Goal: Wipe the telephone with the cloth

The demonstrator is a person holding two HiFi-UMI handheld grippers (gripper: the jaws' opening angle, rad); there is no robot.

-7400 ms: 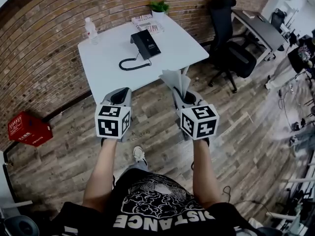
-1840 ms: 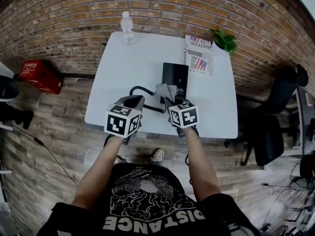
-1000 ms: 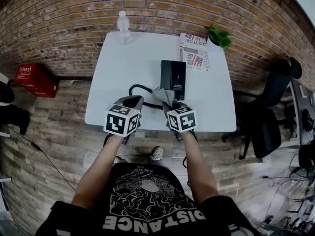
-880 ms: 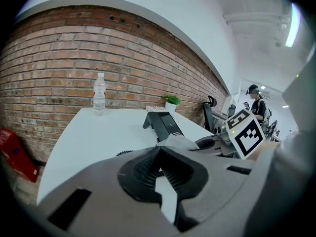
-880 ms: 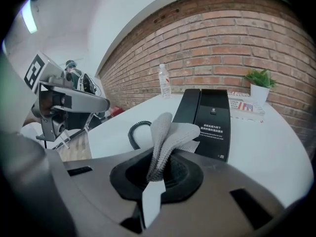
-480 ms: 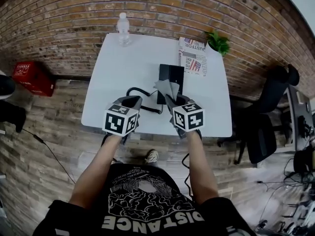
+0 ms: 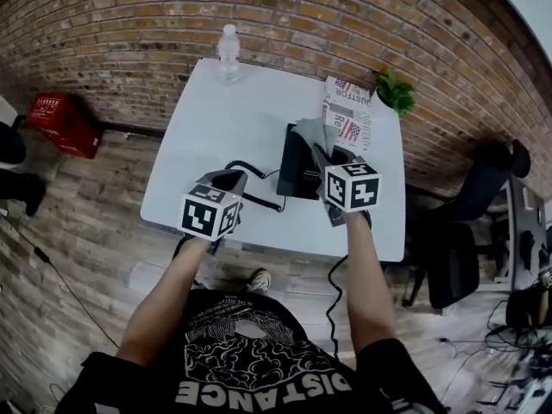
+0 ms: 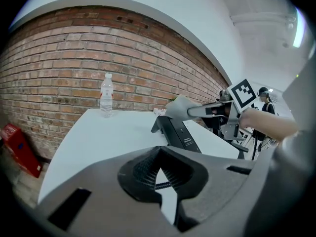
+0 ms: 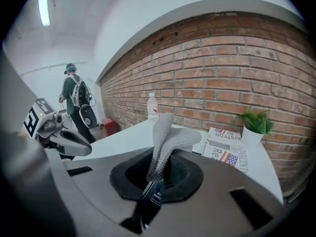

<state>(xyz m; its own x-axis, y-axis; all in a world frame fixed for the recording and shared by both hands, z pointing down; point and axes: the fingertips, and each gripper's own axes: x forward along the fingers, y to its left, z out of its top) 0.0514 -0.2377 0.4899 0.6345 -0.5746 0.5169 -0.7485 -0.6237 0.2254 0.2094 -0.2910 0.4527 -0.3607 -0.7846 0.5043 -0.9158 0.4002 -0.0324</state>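
Note:
A black telephone [image 7: 297, 166] stands on the white table [image 7: 224, 119], its coiled cord [image 7: 252, 199] trailing toward the front edge. My right gripper [image 7: 324, 155] hovers over the phone's right side, shut on a grey cloth [image 7: 314, 134] that sticks up out of its jaws. In the right gripper view the cloth [image 9: 165, 137] rises from the right gripper [image 9: 160, 168], and a strip of the phone [image 9: 154, 197] shows below. My left gripper [image 7: 224, 180] hangs over the table's front edge beside the cord, shut and empty. From the left gripper [image 8: 158, 157] I see the phone [image 8: 176, 132] and cloth [image 8: 178, 107].
A water bottle [image 7: 228, 54] stands at the far left corner. A magazine [image 7: 348, 110] and a potted plant [image 7: 395, 91] sit at the far right, against the brick wall. A red crate [image 7: 60, 123] lies on the floor left; a black office chair [image 7: 466, 231] stands right.
My right gripper has carried the cloth forward and to the right, from the table's front edge to above the telephone. The left gripper has stayed near the front edge.

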